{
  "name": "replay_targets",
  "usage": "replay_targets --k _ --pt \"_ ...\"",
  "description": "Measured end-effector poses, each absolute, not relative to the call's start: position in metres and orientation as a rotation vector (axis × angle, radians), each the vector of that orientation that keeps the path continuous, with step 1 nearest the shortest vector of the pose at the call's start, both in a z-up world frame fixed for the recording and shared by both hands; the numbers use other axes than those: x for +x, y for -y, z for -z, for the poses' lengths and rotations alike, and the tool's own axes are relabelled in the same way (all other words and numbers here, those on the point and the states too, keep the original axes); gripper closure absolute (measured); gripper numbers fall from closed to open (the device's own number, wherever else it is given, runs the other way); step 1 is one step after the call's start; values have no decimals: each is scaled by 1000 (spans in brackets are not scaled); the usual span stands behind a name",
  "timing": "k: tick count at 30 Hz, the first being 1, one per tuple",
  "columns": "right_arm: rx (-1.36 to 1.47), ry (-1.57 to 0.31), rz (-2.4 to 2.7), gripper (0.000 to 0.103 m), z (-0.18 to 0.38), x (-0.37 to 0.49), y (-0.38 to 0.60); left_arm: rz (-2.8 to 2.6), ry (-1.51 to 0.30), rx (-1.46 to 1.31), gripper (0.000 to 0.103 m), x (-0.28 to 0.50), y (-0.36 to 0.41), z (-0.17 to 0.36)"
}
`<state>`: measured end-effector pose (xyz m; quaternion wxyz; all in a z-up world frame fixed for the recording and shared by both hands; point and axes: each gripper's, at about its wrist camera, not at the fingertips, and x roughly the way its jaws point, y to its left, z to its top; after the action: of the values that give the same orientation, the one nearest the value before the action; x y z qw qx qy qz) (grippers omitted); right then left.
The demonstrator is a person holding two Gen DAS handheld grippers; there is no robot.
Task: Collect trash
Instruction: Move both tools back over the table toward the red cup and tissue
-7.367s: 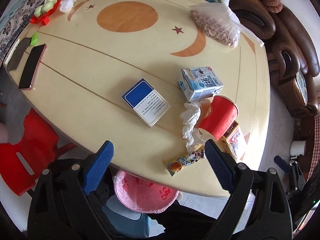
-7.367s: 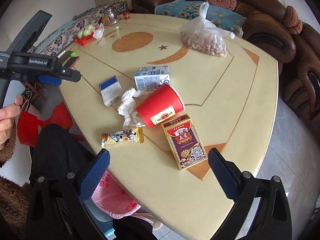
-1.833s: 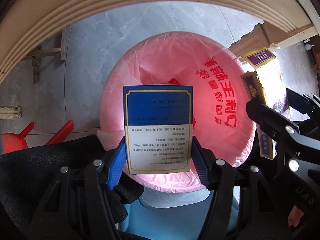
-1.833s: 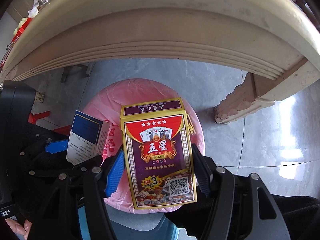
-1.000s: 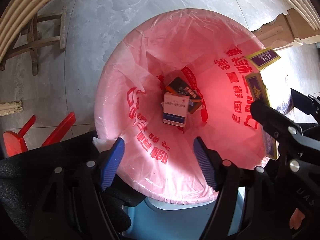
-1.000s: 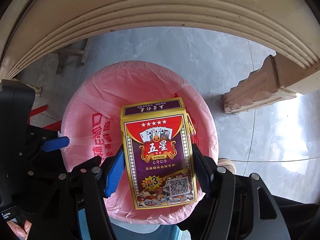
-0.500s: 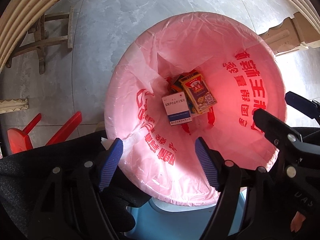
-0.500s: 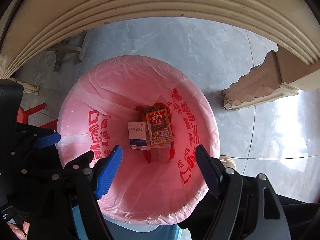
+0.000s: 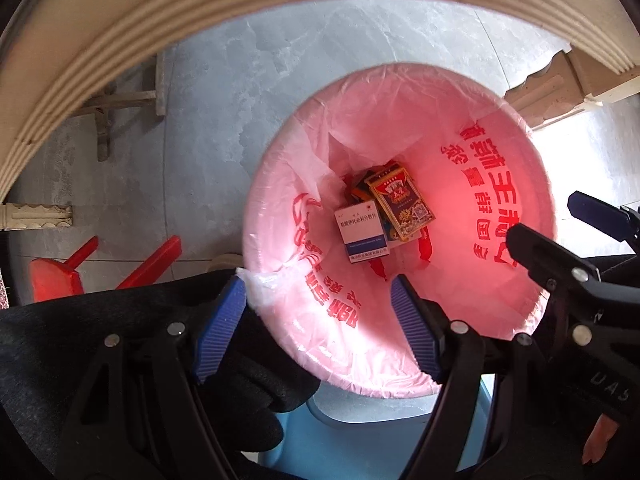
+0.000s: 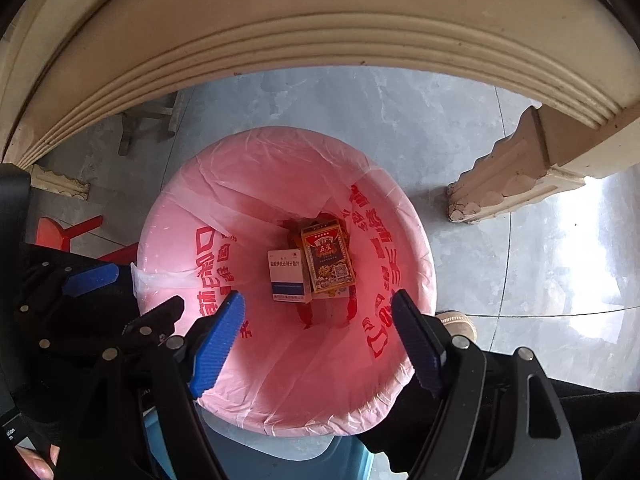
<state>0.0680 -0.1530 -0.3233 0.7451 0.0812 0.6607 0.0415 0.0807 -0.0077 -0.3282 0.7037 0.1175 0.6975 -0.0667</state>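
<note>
A trash bin lined with a pink bag [image 9: 500, 288] [image 10: 208, 208] stands on the floor under the table edge. At its bottom lie the white and blue box [image 9: 362, 232] [image 10: 289, 276] and the purple playing-card box [image 9: 402, 202] [image 10: 328, 256] on other wrappers. My left gripper [image 9: 320, 330] is open and empty above the bin's near left rim. My right gripper [image 10: 318, 340] is open and empty above the bin's near rim. The right gripper also shows at the right of the left wrist view [image 9: 560, 232].
The cream table edge [image 9: 200, 12] [image 10: 320, 20] arches overhead, with a carved table leg [image 10: 516, 168] to the right. A red plastic stool [image 9: 60, 276] stands on the grey floor at left. The bin's blue body [image 9: 360, 432] shows below the bag.
Both boxes were let go into the bin: the blue and white box first, then the card box. Both grippers are open now and have risen a little above the bin.
</note>
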Motion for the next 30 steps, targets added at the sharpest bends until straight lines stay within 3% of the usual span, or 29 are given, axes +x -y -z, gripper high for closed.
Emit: replay_targets --k 9,11,14,18,30 --pt "243 -1287 -133 25 228 48 171 155 -1413 226 29 70 -22 221" --pt "247 -1239 -139 20 198 48 178 139 -1364 256 29 74 -26 188" --pt "225 -1156 -140 15 150 53 186 124 -1272 265 17 83 -32 136" --pt "187 -1063 -156 15 91 64 193 131 -1159 261 17 92 -30 77" --pt "166 -930 -220 14 -41 116 204 210 -1071 282 16 130 1 -34"
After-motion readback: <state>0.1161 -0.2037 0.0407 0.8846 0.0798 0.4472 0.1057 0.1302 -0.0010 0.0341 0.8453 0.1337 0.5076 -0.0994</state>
